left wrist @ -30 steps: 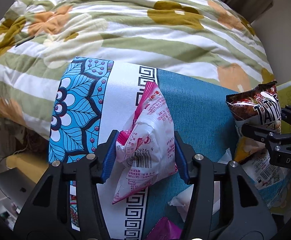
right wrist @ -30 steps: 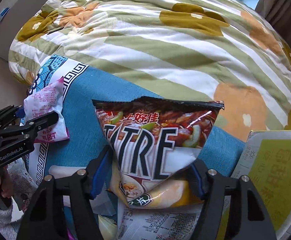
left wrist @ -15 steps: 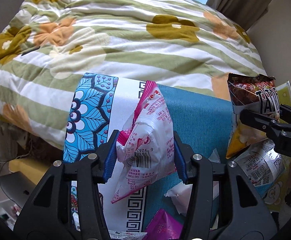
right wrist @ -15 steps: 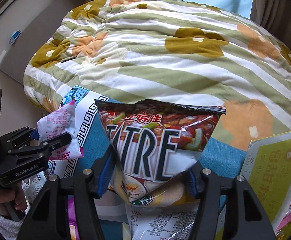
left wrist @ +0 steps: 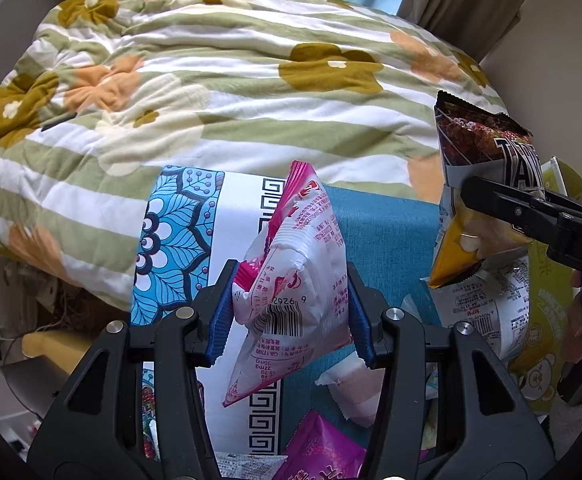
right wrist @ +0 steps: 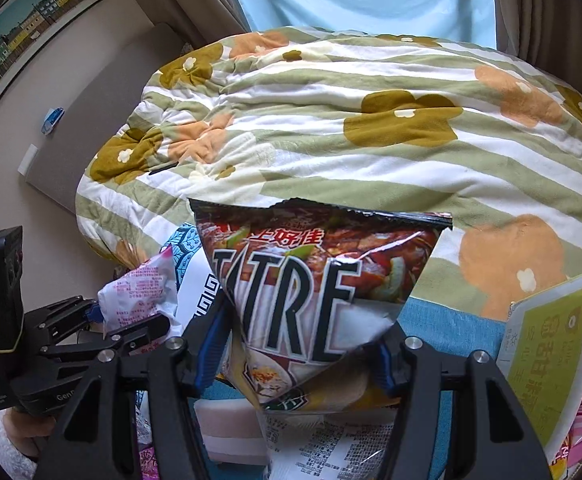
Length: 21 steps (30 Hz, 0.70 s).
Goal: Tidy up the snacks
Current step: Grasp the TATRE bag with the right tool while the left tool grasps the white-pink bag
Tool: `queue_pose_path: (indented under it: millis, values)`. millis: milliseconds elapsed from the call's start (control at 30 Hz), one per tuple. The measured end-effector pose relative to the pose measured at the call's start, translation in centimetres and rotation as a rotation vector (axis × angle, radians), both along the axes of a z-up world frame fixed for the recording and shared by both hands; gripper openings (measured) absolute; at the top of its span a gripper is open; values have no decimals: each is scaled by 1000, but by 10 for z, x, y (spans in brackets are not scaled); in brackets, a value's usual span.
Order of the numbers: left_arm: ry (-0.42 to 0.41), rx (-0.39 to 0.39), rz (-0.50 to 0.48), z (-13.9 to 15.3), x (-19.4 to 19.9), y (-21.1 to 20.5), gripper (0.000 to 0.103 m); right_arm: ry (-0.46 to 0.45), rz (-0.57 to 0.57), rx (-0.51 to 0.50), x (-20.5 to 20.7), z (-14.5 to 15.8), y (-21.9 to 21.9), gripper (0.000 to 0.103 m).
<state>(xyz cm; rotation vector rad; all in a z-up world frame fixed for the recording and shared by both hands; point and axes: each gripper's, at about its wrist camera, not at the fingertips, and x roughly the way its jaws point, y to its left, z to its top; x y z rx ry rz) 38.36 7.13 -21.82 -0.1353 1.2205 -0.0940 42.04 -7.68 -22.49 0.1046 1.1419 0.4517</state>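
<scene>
two snacks were in your grip at once. left wrist view: your left gripper (left wrist: 289, 316) was clenched on a pink and white packet (left wrist: 295, 280), held above the blue cloth (left wrist: 379, 236), likely to clear the loose snacks. right wrist view: your right gripper (right wrist: 303, 348) pinched a dark chip bag (right wrist: 311, 292) near its base, top upright.

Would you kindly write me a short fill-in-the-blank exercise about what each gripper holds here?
The left gripper is shut on a white and ____ packet.
The right gripper grips the chip bag by its ____ end.
Behind both snacks lies a quilt printed with ____.

Missing words: pink; lower; flowers
</scene>
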Motion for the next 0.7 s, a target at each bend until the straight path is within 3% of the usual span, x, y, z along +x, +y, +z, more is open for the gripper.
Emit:
queue_pose_path:
  millis: [500,700]
  values:
    - [-36,6,-23,19,1,-6,46,-57,-24,2,-1,24,-14,56]
    - [-76,15,-56,47,1,-17,46,-88,-63,11,-8,47,-24,56]
